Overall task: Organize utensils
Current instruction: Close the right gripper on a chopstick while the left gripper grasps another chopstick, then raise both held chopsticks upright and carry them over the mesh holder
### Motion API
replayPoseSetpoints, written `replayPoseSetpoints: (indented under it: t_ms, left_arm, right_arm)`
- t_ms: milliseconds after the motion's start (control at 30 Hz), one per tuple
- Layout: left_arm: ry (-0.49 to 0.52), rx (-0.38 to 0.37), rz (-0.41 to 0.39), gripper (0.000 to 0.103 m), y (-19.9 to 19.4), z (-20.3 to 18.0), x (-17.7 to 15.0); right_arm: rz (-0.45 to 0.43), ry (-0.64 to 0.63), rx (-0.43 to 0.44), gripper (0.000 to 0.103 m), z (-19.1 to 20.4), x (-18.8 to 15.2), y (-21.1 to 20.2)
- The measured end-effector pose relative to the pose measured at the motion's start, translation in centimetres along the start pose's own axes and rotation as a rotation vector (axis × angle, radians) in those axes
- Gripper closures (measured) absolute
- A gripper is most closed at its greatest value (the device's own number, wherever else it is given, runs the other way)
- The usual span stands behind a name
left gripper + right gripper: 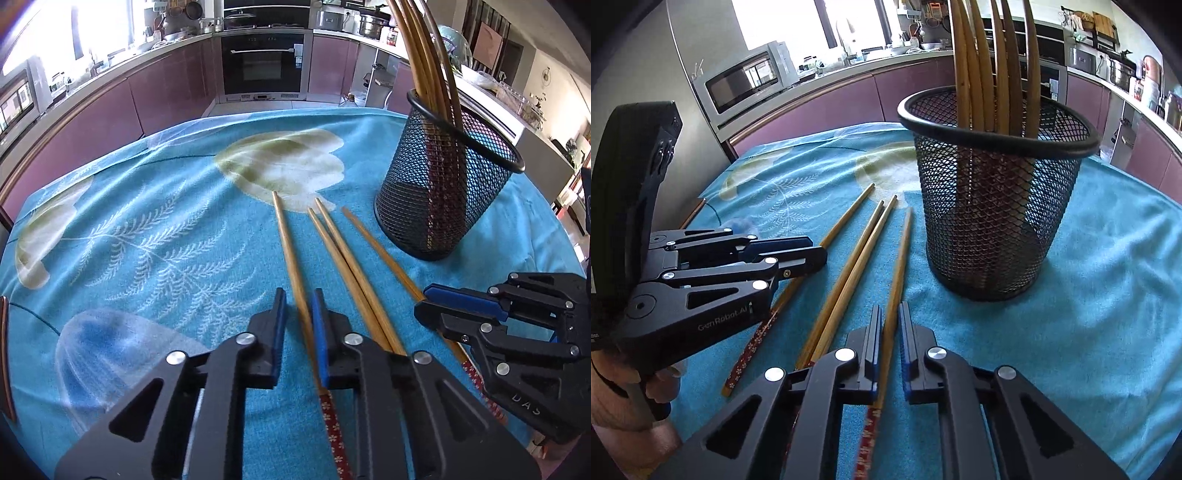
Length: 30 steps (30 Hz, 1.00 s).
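Note:
Several bamboo chopsticks with red patterned handles lie on the blue cloth. My left gripper (299, 301) is open, its jaws straddling the leftmost chopstick (290, 251), also in the right wrist view (846, 221). My right gripper (890, 314) is open around the rightmost chopstick (899, 266), also in the left wrist view (380, 245). A pair of chopsticks (343, 254) lies between them. A black mesh holder (443, 184) with several chopsticks standing in it is at the right, and ahead in the right wrist view (993, 206).
The table carries a blue floral cloth (147, 229). Kitchen cabinets and an oven (264, 62) stand beyond the far edge. A microwave (746, 81) sits at the back left. The table's left edge (5, 350) shows as dark wood.

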<state>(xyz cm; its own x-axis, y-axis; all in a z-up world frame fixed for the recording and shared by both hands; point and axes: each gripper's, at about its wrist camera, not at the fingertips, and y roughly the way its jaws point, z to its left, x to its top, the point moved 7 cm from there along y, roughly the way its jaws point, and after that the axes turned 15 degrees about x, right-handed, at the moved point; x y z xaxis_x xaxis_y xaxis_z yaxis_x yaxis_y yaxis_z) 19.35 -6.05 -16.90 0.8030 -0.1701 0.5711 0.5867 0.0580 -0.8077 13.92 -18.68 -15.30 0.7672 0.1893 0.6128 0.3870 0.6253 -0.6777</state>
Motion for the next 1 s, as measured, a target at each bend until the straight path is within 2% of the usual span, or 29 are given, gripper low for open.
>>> replayPoseSetpoints:
  t_ms: [233, 500, 767, 1000]
  left_arm:
    - [-0.039, -0.007, -0.005, 0.095, -0.3, 0.1, -0.1]
    - [-0.071, -0.04, -0.048, 0.095, -2.4, 1.1, -0.1]
    - [-0.101, -0.15, -0.125, 0.096, -6.9, 2.0, 0.6]
    - [-0.126, -0.228, -0.205, 0.096, -11.1, 2.5, 1.9]
  right_arm:
    - [-0.01, 0.017, 0.025, 0.097, -0.1, -0.2, -0.7]
    - [-0.049, -0.009, 0.075, 0.097, 1.1, -0.1, -2.7]
    - [-0.141, -0.024, 0.142, 0.097, 1.9, 0.7, -6.8]
    - [-0.223, -0.038, 0.151, 0.097, 1.9, 1.9, -9.8]
